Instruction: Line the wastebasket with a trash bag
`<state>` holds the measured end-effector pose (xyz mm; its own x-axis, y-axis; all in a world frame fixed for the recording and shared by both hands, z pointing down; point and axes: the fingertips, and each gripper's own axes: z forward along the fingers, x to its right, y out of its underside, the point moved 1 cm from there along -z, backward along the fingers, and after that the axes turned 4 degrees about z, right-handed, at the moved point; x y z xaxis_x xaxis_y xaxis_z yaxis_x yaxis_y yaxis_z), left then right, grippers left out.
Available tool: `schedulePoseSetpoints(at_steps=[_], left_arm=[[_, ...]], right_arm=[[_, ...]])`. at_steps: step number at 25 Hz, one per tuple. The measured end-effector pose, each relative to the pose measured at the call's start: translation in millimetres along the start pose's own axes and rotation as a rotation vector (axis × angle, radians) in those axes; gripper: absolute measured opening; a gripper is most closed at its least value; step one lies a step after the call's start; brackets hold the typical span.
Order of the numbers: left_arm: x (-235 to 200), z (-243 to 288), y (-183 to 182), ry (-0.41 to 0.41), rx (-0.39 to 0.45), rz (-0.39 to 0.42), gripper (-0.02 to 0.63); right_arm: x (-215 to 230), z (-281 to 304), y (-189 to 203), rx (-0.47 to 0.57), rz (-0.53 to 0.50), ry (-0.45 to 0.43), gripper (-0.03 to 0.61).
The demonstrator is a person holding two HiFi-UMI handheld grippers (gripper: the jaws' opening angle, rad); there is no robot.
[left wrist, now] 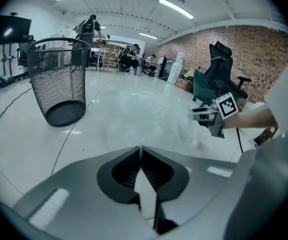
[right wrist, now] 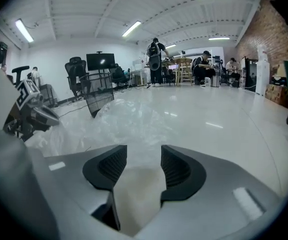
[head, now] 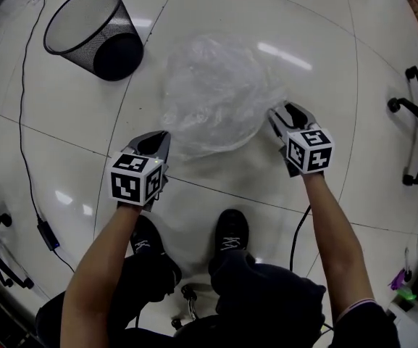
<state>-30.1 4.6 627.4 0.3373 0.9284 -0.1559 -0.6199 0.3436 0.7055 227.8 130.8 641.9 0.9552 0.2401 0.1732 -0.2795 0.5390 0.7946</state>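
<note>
Although unclear overhead, its own view shows right gripper fingers apart.

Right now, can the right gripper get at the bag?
Probably yes. The right gripper is open at the right edge of the bag, with nothing between them. The left gripper looks shut on the opposite edge.

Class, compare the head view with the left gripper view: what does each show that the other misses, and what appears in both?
Only the head view: the person's shoes and the marker cube on the left claw. Only the left gripper view: the brick wall, the ceiling lights and a straight look at that claw's jaws, pressed together. Both: the wastebasket, the trash bag and the right claw.
</note>
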Motion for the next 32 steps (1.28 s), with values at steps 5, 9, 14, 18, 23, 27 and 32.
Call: schedulePoseSetpoints(at_steps=[5, 9, 14, 18, 23, 27, 32], left_arm=[[-6, -2, 7, 0.008, -0.013, 0.006, 0.012], [-8, -8, 4, 0.015, 0.004, -0.001, 0.012], [-19, -29, -4, 0.004, 0.022, 0.024, 0.012], [-34, -56, -12, -0.035, 0.034, 0.041, 0.012], [-47, -98, -29, -0.063, 0.035, 0.107, 0.012], [-57, -144, -51, -0.083, 0.036, 0.153, 0.012], [-65, -210, -91, -0.148, 0.095, 0.212, 0.012]], right_arm=[[-29, 19, -22, 0.032, 0.096, -0.127, 0.209], [-53, 37, -26, 0.011, 0.204, -0.231, 0.095], [-89, 42, -39, 0.003, 0.171, -0.319, 0.0], [-108, 26, -55, 0.027, 0.09, -0.333, 0.0], [-128, -9, -87, 0.071, -0.005, -0.352, 0.0], [-139, -46, -104, 0.063, -0.08, -0.358, 0.0], [-156, -89, -150, 0.132, -0.151, -0.355, 0.0]])
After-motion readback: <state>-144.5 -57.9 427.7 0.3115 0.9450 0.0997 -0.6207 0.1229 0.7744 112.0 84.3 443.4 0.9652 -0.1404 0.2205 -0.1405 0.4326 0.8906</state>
